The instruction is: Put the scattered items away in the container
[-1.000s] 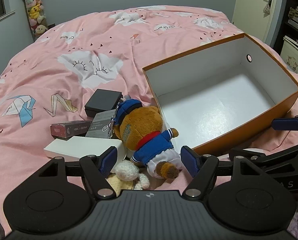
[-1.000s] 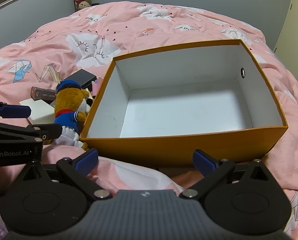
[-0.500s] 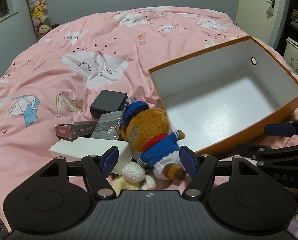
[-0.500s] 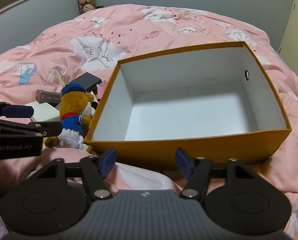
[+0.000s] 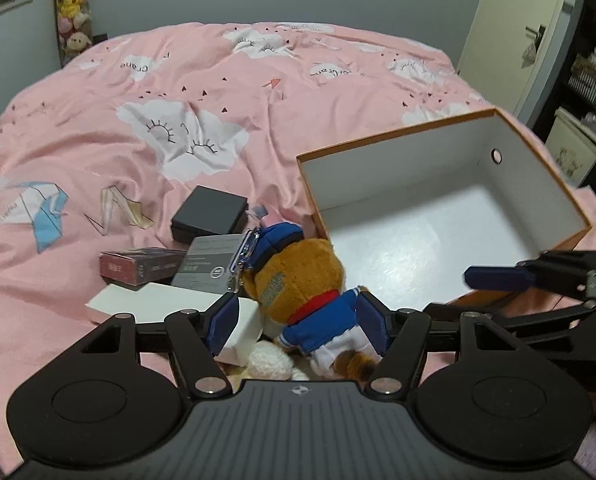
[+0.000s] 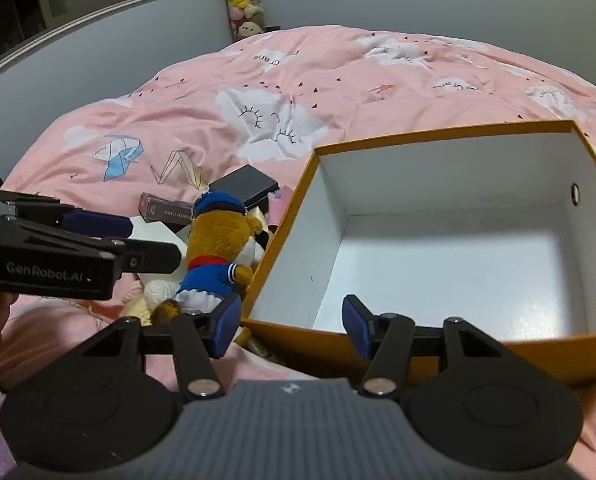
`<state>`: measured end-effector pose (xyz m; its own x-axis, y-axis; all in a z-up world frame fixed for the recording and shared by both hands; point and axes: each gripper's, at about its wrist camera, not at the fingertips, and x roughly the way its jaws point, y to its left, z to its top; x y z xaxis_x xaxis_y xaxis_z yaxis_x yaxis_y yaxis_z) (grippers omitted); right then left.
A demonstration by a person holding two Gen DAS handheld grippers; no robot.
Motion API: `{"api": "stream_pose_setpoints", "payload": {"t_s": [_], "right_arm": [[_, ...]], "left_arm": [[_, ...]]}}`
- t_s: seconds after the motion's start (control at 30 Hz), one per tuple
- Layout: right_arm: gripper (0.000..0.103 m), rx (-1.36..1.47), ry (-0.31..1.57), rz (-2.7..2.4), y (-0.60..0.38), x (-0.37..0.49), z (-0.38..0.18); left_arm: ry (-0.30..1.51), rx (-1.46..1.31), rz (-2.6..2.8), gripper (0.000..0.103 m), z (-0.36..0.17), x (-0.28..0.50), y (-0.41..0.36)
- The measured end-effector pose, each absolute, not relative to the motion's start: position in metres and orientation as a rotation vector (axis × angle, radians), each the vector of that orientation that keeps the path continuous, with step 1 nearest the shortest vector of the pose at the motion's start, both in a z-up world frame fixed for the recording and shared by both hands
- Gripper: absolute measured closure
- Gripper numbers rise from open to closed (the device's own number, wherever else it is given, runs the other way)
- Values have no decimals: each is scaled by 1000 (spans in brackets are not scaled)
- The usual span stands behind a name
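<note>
An open orange box (image 5: 510, 120) with a white inside sits on the pink bed; it also shows in the right wrist view (image 6: 281, 224). A brown plush bear in a blue sailor suit (image 5: 298, 280) lies against its left wall, also in the right wrist view (image 6: 217, 248). My left gripper (image 5: 298, 322) is open, its fingers on either side of the bear's body. My right gripper (image 6: 291, 326) is open over the box's near left corner, holding nothing.
Beside the bear lie a black box (image 5: 209, 214), a dark red carton (image 5: 141, 266), a grey carton (image 5: 209, 264), a white box (image 5: 157, 304) and a cream plush (image 5: 269, 362). Shelves and a door stand at the right.
My left gripper has moved forward so its fingers now flank the bear. My right gripper has narrowed its opening and shifted left toward the box's near left corner.
</note>
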<state>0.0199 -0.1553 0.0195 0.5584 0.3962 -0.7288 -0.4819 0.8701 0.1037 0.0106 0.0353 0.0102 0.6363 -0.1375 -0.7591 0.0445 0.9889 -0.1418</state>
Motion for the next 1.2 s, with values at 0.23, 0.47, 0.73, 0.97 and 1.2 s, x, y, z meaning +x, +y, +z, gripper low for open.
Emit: {"api": "stream_pose_setpoints", "payload": {"t_s": [0.23, 0.47, 0.73, 0.97, 1.2], "right_arm": [[45, -140, 849, 564, -146, 36, 8], [53, -147, 872, 555, -147, 48, -5], [53, -146, 898, 556, -145, 52, -14], [52, -147, 893, 552, -144, 50, -12], [52, -192, 852, 575, -135, 50, 1]], "left_arm": [[927, -173, -121, 25, -11, 28, 33], [995, -249, -120, 24, -30, 44, 36], [1048, -260, -112, 24, -46, 57, 30], [1027, -272, -88, 44, -41, 50, 37], [930, -250, -54, 47, -12, 31, 53]]}}
